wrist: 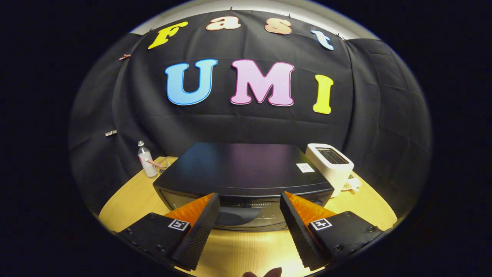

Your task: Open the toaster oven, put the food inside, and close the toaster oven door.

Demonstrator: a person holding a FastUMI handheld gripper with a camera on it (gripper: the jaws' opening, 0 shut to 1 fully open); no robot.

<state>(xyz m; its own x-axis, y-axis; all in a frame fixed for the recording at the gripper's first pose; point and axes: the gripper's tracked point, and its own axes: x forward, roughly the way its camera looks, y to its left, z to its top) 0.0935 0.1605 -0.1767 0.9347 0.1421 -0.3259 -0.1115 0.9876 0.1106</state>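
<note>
A black toaster oven (242, 167) stands on the wooden table (127, 200), its flat top facing me and its glass door (246, 215) closed at the front. My gripper (250, 199) hovers just in front of the door's upper edge, open, with nothing between its fingers. The door's handle area shows in the gap between the fingertips. A small brown bit (263, 273) lies on the table close below me; I cannot tell what it is.
A white slot toaster (330, 165) stands close to the oven's right side, with a pale object (351, 184) at its foot. A plastic bottle (146, 159) and a clear glass (165, 164) stand at the oven's back left. Black cloth walls close behind.
</note>
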